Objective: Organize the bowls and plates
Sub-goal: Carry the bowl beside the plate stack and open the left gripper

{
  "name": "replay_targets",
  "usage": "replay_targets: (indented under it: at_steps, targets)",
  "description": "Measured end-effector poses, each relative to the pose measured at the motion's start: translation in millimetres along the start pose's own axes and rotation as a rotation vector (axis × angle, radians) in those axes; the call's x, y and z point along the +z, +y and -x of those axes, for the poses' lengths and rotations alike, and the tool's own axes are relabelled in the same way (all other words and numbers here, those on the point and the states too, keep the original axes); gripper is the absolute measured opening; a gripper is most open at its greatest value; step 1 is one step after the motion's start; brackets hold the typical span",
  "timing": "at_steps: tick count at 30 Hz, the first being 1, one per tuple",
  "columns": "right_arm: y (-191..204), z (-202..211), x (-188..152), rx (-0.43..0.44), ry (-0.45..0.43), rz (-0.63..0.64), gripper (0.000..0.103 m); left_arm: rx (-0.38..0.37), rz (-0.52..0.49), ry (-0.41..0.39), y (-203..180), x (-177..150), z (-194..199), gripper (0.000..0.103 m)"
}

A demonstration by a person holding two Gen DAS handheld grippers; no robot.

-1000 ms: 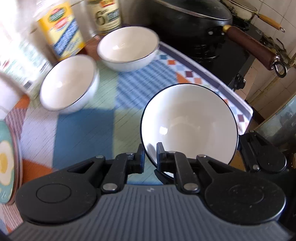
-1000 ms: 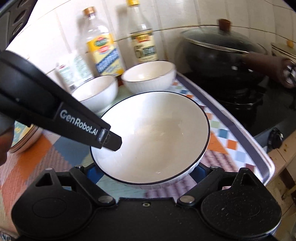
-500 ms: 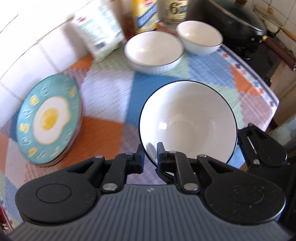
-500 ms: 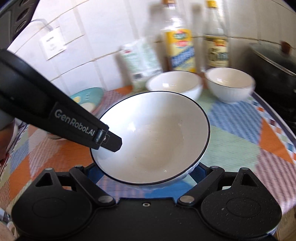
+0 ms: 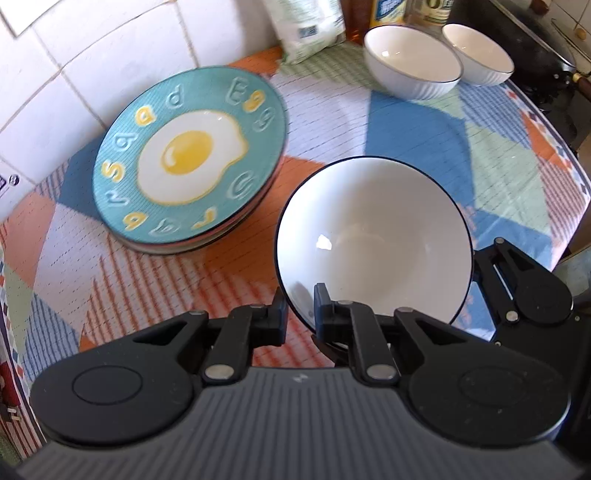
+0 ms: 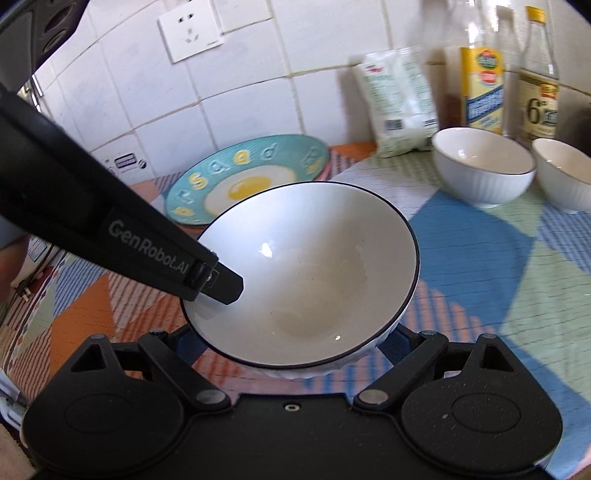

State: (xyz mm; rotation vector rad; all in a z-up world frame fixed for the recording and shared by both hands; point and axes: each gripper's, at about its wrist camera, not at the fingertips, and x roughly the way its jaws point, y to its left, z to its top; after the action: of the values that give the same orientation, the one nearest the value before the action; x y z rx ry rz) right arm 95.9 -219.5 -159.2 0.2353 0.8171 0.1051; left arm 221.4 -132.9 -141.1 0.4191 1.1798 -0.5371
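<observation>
A white bowl with a dark rim (image 5: 373, 236) (image 6: 306, 266) hangs tilted above the patterned cloth. My left gripper (image 5: 300, 314) is shut on its near rim, one finger inside and one outside; its arm reaches into the right wrist view (image 6: 221, 288). My right gripper (image 6: 291, 347) holds the same bowl from the other side, its wide-spread fingers against the outer wall low down. A stack of plates topped by a teal fried-egg plate (image 5: 188, 155) (image 6: 243, 177) lies just left of the bowl. Two more white bowls (image 5: 410, 62) (image 5: 476, 51) stand at the back right.
A white bag (image 6: 399, 99) and two bottles (image 6: 480, 85) (image 6: 539, 92) stand against the tiled wall behind the bowls. A dark wok (image 5: 535, 44) sits on the stove at the far right. A wall socket (image 6: 190, 33) is above the plates.
Both grippers have carried the bowl leftward along the counter, away from the stove. The plate stack has come close beside the bowl; the two other bowls are now farther right.
</observation>
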Motion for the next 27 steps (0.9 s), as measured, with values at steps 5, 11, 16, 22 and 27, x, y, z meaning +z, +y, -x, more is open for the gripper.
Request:
replay_targets:
  at_steps: [5,11,16,22,27]
  targets:
    - [18,-12,-2,0.003,0.017,0.012,0.096,-0.011,0.012,0.025,18,-8,-8,0.013]
    - [29,-24,-7,-0.017,0.053,0.000,0.096,-0.016,-0.008,0.036,24,-16,-19,0.013]
    - [34,-27,-7,-0.041,0.054,0.016,0.096,-0.040,-0.025,0.036,28,-16,-21,0.013]
    - [41,-24,-6,-0.109,0.118,0.016,0.097,-0.048,-0.042,0.074,28,-11,-21,0.024]
    - [35,-11,-7,-0.149,0.146,0.015,0.097,-0.041,-0.060,0.067,31,-12,-8,0.042]
